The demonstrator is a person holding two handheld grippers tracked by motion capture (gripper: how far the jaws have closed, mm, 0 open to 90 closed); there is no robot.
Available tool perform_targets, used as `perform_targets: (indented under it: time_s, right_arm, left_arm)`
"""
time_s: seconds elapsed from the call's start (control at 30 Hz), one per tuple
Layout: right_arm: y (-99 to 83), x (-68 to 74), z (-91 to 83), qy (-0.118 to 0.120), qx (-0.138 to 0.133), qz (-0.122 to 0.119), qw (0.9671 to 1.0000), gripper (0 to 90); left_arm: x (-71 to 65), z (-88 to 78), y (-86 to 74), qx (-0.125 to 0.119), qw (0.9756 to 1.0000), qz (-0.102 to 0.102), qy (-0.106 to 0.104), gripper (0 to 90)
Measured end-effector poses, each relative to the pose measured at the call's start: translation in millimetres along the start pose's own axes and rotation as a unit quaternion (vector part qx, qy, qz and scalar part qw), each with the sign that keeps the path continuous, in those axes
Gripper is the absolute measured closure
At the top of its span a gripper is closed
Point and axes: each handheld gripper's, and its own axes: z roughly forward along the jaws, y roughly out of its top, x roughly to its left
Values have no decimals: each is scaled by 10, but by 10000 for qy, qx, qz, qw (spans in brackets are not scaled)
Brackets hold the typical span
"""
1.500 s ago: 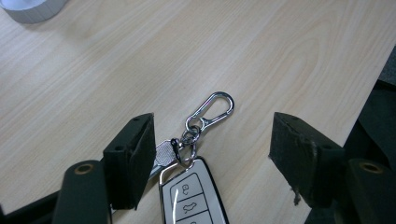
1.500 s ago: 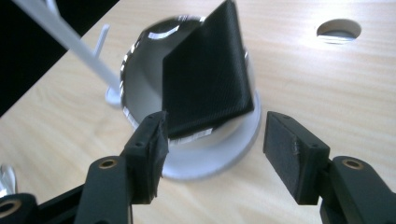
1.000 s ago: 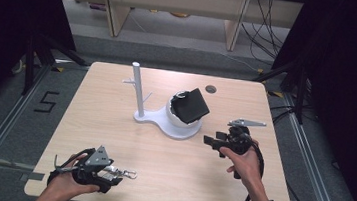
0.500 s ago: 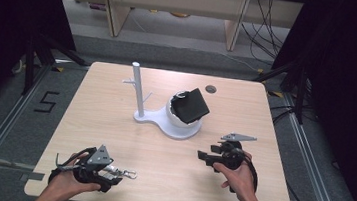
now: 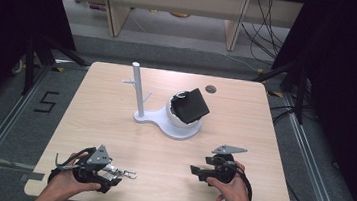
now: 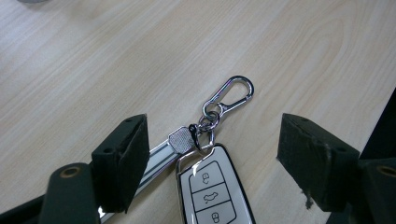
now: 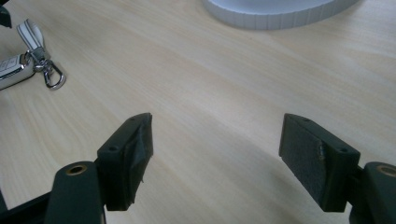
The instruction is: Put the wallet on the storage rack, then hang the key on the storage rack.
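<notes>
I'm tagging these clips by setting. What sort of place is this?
Probably a lab recording booth, not a home: a bare wooden table ringed by black curtains, cables across the floor, and a taped number beside it.

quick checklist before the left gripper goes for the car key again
1. Left gripper jaws open: ok, they have just been opening and stand wide.
2. Car key between the jaws, lying flat on the table: ok, neither pad presses on it.
3. Carabiner clip free of the jaws: ok, it lies ahead of them on the wood.
4. Metal key blade clear of the left pad: cannot tell, it runs behind that pad.
5. Right gripper out of the way: ok, open, nothing between its jaws, far to the side.
6. White stand clear of the path: ok, farther up the table.
</notes>
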Motion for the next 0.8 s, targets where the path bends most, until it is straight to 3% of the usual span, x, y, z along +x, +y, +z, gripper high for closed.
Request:
perform_targets:
  time_s: [0.1,0.13,0.2,0.3,0.33,0.47,0.57,0.63,0.67,0.8]
  right_arm:
    - [-30,10,-4,34,13,-41,10000,269]
    - [-73,57,-21,-5,57,126,9999,268]
    - [-104,78,-38,-74,119,94,9999,268]
    - [-149,83,-59,-107,81,-159,9998,269]
    - [-163,124,-63,-76,122,32,9999,268]
    - [-202,134,-70,-19,141,-155,9998,265]
    - [-224,172,-75,6,237,-29,9997,265]
    - [-231,176,-74,16,162,18,9999,265]
    - [-224,155,-85,-52,168,-129,9998,265]
    - [-225,153,-90,-62,198,-59,9998,266]
  left_arm:
    - [0,9,-3,11,10000,29,44,249]
    - [-1,12,-6,30,10000,39,49,250]
    - [-2,13,-6,35,10000,48,46,251]
    - [-13,15,-8,30,10000,45,27,252]
    - [-13,15,-8,24,10000,75,30,252]
    - [-9,12,-10,36,9999,131,54,253]
    - [-8,15,-8,18,9999,149,16,252]
    - [-16,21,-5,10,9999,132,36,252]
    - [-16,21,-5,10,9999,132,36,252]
    - [-42,26,15,11,9997,257,34,257]
